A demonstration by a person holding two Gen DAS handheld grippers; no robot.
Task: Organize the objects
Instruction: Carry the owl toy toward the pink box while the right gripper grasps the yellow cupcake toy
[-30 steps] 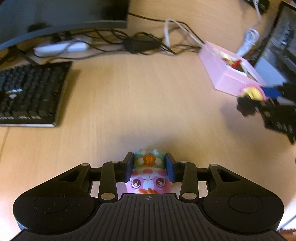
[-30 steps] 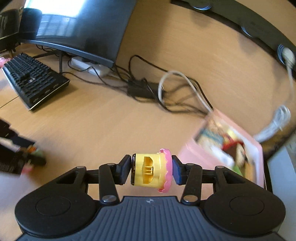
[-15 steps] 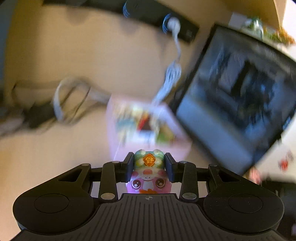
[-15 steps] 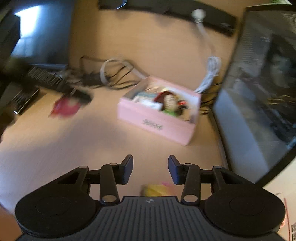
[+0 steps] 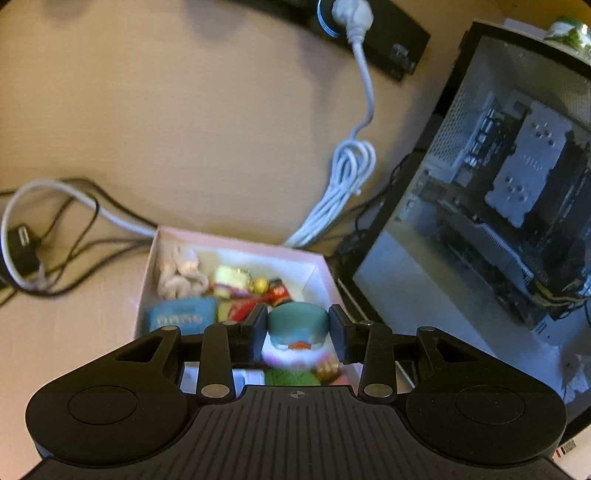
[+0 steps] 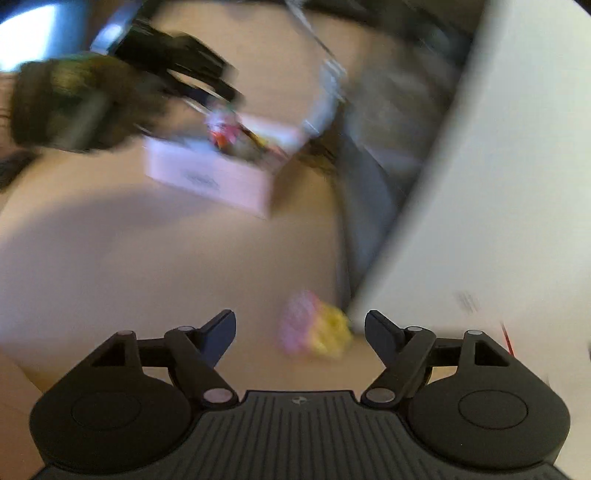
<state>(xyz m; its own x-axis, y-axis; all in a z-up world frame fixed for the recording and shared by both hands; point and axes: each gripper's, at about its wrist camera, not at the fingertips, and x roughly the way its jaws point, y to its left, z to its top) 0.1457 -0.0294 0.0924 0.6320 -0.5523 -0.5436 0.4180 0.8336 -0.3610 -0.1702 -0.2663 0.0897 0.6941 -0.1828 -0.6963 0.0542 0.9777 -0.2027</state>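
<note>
My left gripper (image 5: 297,332) is shut on a small pink figurine with a teal hat (image 5: 297,332) and holds it over the near part of the open pink box (image 5: 236,243), which holds several small toys and packets. My right gripper (image 6: 300,328) is open wide and empty. The yellow and pink cupcake toy (image 6: 314,334) lies on the desk between and just beyond its fingers, blurred. The right wrist view shows the pink box (image 6: 210,179) farther off, with the left gripper (image 6: 74,107) above it as a dark blur.
A glass-sided computer case (image 5: 491,192) stands right of the box. White and black cables (image 5: 343,173) lie behind the box, and a black power strip (image 5: 369,29) runs along the back. A pale panel (image 6: 498,166) fills the right of the right wrist view.
My left gripper carried the figurine from the open desk to above the pink box. My right gripper let go of the cupcake toy, opened wide and pulled back; the toy now lies on the desk.
</note>
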